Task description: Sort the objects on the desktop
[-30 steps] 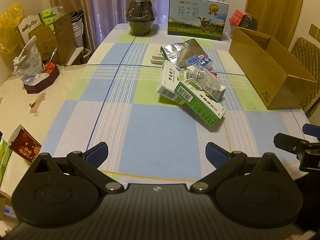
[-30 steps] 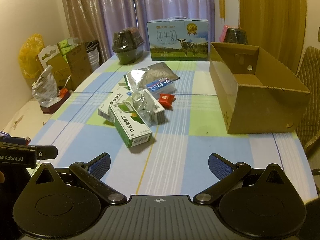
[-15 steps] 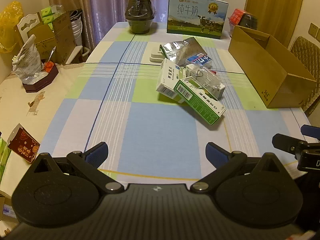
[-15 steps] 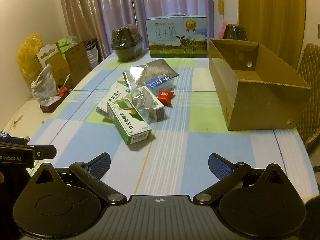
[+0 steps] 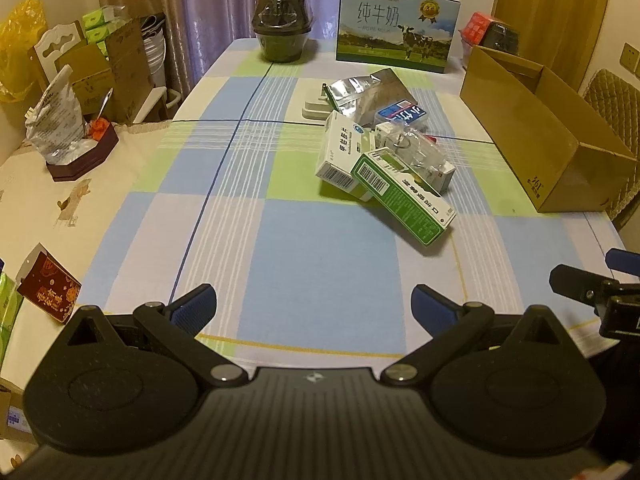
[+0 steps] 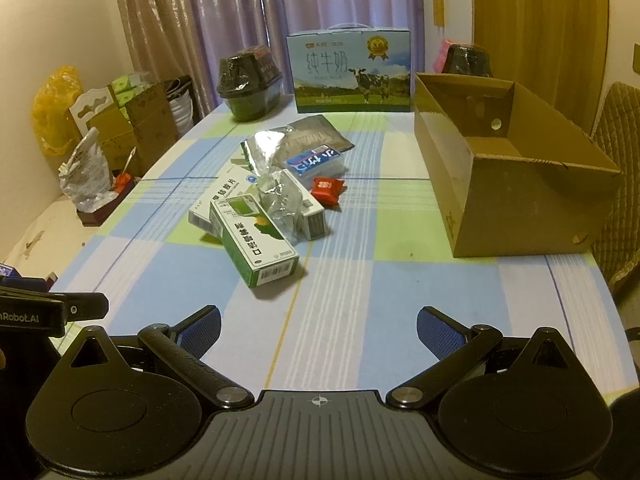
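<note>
Both the left gripper and right gripper hang empty at the surface's near edge, fingers spread wide. The green box tops the mid-surface heap, seemingly propped on a neighbour; the cardboard box waits along the right edge, probably for sorting.

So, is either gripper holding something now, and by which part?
Nothing is held. The left gripper and the right gripper both have open jaws, short of the pile.

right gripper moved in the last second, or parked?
Yes. The right gripper, open, has drawn back and risen slightly: in its own view the cardboard box and green medicine box sit a little higher and farther than before.
</note>
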{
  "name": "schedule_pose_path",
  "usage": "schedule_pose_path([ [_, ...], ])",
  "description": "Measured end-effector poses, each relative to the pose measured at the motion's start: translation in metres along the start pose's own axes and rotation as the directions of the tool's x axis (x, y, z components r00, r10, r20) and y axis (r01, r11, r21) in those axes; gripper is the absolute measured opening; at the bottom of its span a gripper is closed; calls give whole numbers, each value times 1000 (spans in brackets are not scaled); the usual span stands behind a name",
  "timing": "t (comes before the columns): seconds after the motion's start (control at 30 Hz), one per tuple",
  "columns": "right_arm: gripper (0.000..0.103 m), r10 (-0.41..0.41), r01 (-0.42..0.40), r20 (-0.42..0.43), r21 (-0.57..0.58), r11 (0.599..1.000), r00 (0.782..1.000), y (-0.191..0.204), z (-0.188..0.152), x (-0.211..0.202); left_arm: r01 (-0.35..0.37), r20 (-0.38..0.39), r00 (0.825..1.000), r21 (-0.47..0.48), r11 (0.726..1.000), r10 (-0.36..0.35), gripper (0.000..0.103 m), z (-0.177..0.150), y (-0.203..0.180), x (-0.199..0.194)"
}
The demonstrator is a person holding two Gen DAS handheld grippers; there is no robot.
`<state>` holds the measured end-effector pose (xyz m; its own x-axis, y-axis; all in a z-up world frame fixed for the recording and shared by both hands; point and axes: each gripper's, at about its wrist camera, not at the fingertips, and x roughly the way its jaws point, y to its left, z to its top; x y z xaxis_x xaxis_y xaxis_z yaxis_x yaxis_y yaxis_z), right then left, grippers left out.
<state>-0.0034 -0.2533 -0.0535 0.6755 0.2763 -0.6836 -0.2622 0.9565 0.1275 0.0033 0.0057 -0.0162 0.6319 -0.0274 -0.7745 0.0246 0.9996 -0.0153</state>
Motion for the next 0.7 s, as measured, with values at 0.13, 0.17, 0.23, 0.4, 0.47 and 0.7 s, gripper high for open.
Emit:
schedule_pose_path([
  [0.13,101,-2,2,-5,3,1000,1000,-1,0,1,0,5,1000,11,1000,0,102,0,-2,0],
  [0.17,101,-2,2,-5,4,1000,1000,-1,-1,1,0,7,1000,14,1000,0,102,0,-2,0],
  [0.23,101,-5,5,-6,5,1000,1000,-2,-1,2,0,10,1000,16,1000,0,102,0,-2,0],
  [0.4,101,-11,11,-10,7,1000,1000,-2,-1,3,14,15,1000,9,1000,-14,102,0,0,1],
  [0.47,101,-11,11,-11,8,1000,1000,-3,-2,4,22,16,1000,7,1000,-22,102,0,1,1],
  [0.7,101,-17,17,-8,11,1000,1000,-4,-2,5,34,28,999,14,999,-34,102,0,0,3],
])
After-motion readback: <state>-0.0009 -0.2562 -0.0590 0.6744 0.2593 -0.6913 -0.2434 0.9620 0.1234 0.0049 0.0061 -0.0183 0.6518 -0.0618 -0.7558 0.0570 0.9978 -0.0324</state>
